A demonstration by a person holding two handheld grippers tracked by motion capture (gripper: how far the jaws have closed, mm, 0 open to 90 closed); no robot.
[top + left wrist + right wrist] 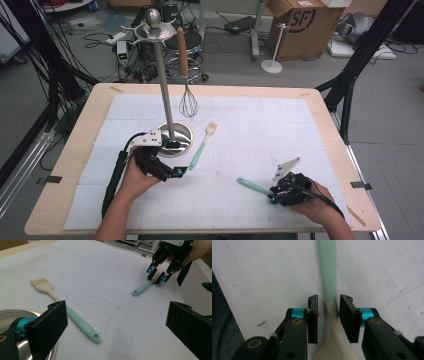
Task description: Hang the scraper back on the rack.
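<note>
My right gripper [328, 308] straddles the neck of a mint-handled spatula [327, 272] lying flat on the white mat [280, 125] near the table's [320, 100] front right edge; the pads sit just beside it with slivers of gap, not yet pinching. My left gripper [112, 327] hangs wide open and empty beside the steel stand's base [10, 315], with the pastry brush [62, 307] just ahead. Bare mat lies between both tools.
</note>
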